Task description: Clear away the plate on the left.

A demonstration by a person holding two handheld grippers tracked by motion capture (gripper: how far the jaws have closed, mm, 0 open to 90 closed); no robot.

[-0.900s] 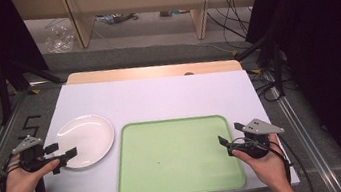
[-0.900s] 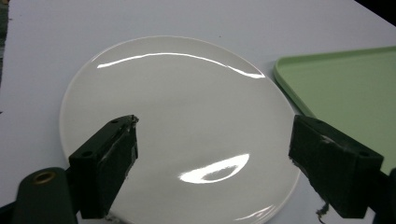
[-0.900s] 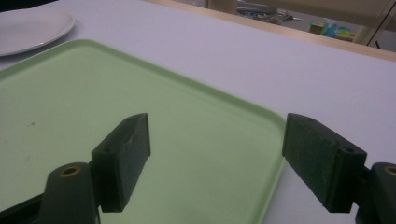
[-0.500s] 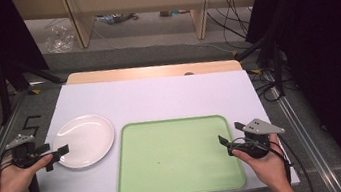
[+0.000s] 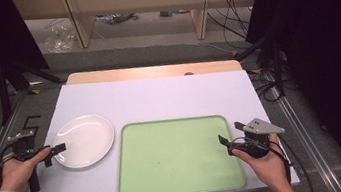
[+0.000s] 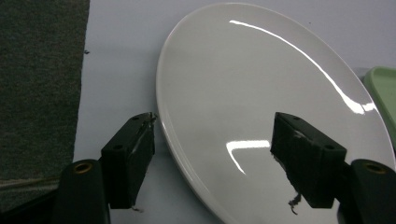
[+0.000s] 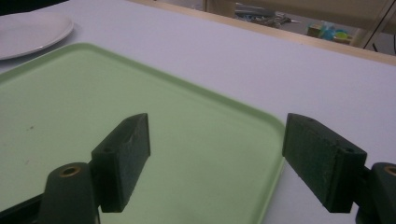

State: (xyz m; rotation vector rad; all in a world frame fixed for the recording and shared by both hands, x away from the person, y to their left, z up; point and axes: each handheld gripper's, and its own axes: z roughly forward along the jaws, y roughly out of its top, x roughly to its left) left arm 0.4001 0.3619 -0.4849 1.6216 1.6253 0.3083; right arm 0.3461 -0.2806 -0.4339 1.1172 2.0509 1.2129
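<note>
Plate (image 5: pixel 84 140), white, round and glossy, lies flat on the white-covered bench (image 5: pixel 168 94) at centre left of the high view. Its surface is bare and shows bright streaks of reflected light; the rim is shallow and smooth, with no chip visible. Its right edge sits just beside the left edge of the green tray (image 5: pixel 177 158), with a narrow gap between the two.

Left tool (image 5: pixel 54 152) is at the plate's left rim, in the lower left of the high view, held in a hand (image 5: pixel 16 172). In the left gripper view its jaws stand wide apart and straddle the rim: one jaw is outside the plate over the bench cover, the other over the plate's inner surface. Neither pad presses on the plate; the tool holds nothing.

Right tool (image 5: pixel 230 136) is at the lower right of the high view, at the tray's right edge. In the right gripper view its jaws stand wide apart with nothing between them; the tray's corner lies below.
</note>
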